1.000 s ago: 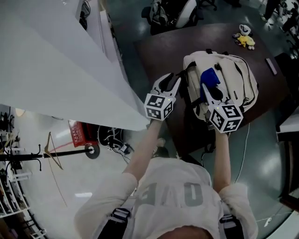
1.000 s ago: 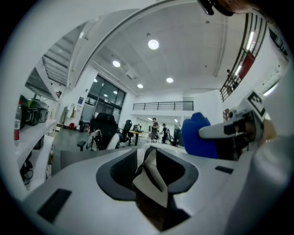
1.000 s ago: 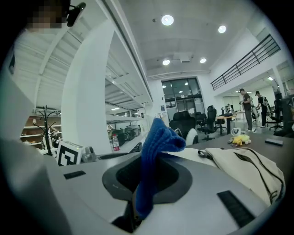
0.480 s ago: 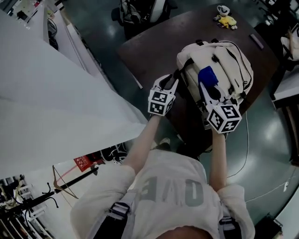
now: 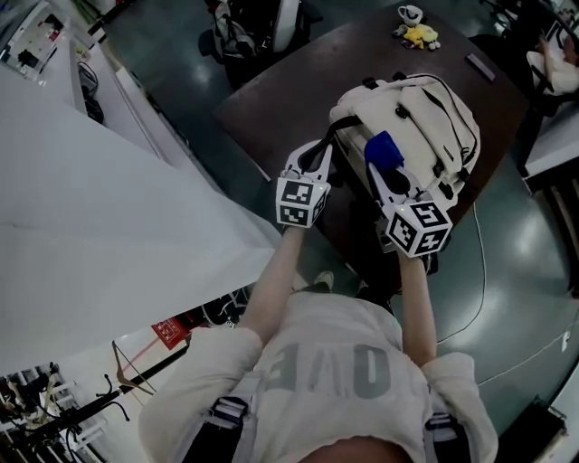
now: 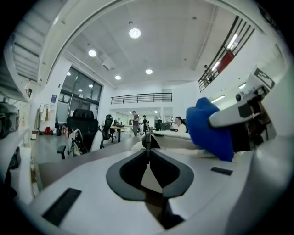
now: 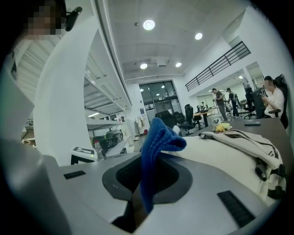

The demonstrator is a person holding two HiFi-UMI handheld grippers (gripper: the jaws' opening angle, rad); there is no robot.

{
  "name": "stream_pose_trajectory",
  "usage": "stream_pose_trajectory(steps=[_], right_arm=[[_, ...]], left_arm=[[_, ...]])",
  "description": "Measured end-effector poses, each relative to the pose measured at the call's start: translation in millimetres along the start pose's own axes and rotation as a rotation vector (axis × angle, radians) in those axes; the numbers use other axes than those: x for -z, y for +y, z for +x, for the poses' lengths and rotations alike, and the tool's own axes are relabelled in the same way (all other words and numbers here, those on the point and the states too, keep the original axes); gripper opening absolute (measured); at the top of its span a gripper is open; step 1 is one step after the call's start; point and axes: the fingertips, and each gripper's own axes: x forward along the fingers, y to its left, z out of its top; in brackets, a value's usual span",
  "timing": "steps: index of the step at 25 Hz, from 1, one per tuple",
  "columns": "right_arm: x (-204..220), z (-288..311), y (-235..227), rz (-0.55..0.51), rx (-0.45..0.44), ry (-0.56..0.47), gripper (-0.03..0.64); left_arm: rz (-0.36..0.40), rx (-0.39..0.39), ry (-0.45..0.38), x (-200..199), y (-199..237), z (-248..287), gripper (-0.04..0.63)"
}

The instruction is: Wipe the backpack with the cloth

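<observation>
A large open office with ceiling spotlights, a railed upper gallery and rows of desks is seen through the two gripper views, and people are seated and standing far off. From the head view, a glossy dark green floor (image 5: 511,271) is seen below, a broad white slanted panel (image 5: 109,199) is set along the left, and black office chairs (image 5: 253,23) are parked at the top edge. A dark brown rounded table (image 5: 271,99) stands in the middle. On its far end a small yellow plush toy (image 5: 419,35) is placed, well apart from everything else. A cream fabric backpack with black straps (image 5: 425,104) is laid on the table's near right part, reaching past the near edge. The left gripper (image 5: 317,155) is held at the backpack's left side, just beside a black strap. Its jaws are brought together so that the tips meet, and whether anything is pinched between them cannot be told. The right gripper (image 5: 380,170) is held over the backpack's near left part. Its jaws are clamped on a crumpled blue cloth (image 5: 384,149), whose bunched upper end stands up out of them and folds over towards the backpack. In the right gripper view the cloth is seen rising from between the jaws, with the cream fabric spread just behind it. Both grippers are carried on outstretched arms by a person in a light T-shirt (image 5: 335,380).
</observation>
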Motion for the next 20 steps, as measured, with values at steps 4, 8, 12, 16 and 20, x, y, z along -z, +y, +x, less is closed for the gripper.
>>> stream_pose_trajectory(steps=[4, 8, 12, 16, 20], right_arm=[[22, 24, 26, 0.038, -0.063, -0.022, 0.040], [72, 59, 32, 0.024, -0.047, 0.037, 0.040], [91, 102, 25, 0.005, 0.030, 0.050, 0.039], [86, 139, 14, -0.008, 0.071, 0.027, 0.039], [83, 163, 3, -0.041, 0.099, 0.036, 0.040]], left_arm=[[0.094, 0.042, -0.035, -31, 5, 6, 0.028], [0.080, 0.071, -0.049, -40, 12, 11, 0.028], [0.094, 0.067, -0.028, -34, 19, 11, 0.028], [0.118, 0.075, -0.027, -33, 23, 11, 0.028], [0.122, 0.079, -0.027, -33, 25, 16, 0.028]])
